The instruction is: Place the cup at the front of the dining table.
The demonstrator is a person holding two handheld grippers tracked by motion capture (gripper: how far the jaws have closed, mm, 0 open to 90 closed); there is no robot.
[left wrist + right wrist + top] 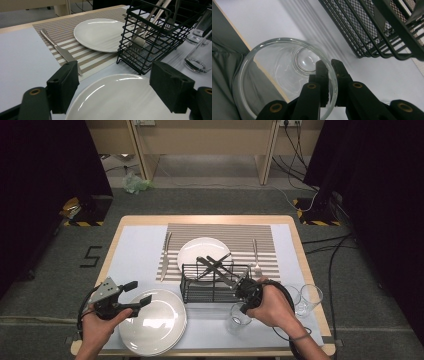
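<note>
Glass tumbler (pixel 284 75) wall is clamped in our right claw (pixel 329 82), mid-carry over the surface (pixel 135 255). Left claw (pixel 122 87) gapes apart over a plate (pixel 130 100). Next we likely need a level set-down near the placemat (pixel 260 232).

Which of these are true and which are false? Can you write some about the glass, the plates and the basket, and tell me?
1. The right gripper pinches the rim of a glass. True.
2. The left gripper is shut on a fork. False: its jaws stand open over the near plate and hold nothing.
3. The basket has cutlery in it. True.
4. The knife lies on the far plate. False: it lies on the striped mat, left of that plate.
5. The held glass is full of water. False: it looks empty.
</note>
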